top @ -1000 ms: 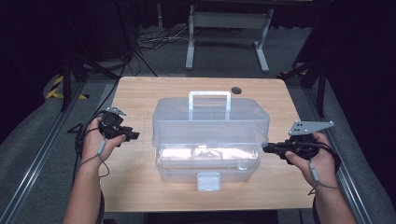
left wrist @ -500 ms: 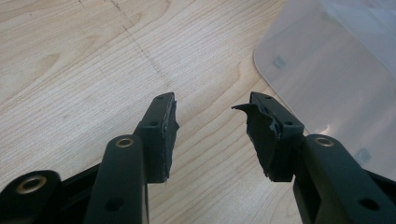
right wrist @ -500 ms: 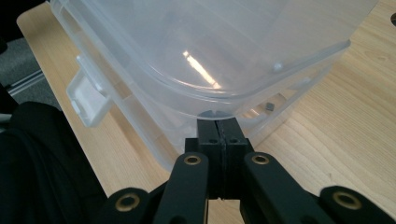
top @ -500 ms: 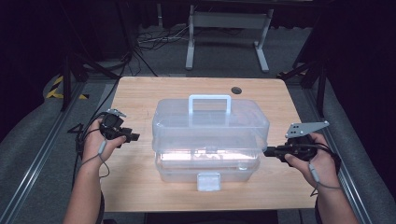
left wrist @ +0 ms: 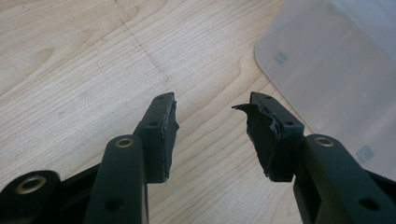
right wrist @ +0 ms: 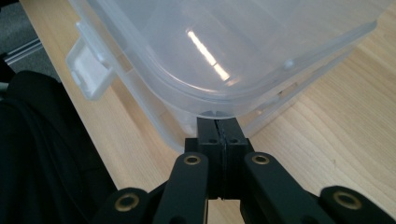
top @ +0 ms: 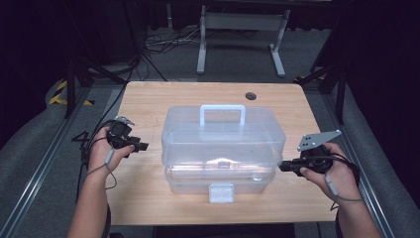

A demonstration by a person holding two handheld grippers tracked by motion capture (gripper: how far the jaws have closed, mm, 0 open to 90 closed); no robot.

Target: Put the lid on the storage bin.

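Note:
A clear plastic storage box [top: 223, 144] with a white handle [top: 222, 113] and a front latch [top: 221, 192] stands in the middle of the wooden table [top: 148, 99]. My left gripper [top: 143, 146] hovers to the left of the box, apart from it. In the left gripper view it [left wrist: 210, 121] is open with bare wood between its pads, and the box corner [left wrist: 336, 74] lies ahead to the right. My right gripper [top: 283, 166] is at the box's right side. Its jaws are shut [right wrist: 217, 123], with the tips tucked just under the lid's rim [right wrist: 224, 42].
A round cable hole [top: 250, 95] sits at the table's far edge. A white metal stand [top: 237, 29] and cables lie on the floor behind the table. Rails run along both sides. Bare wood surrounds the box on the left and far sides.

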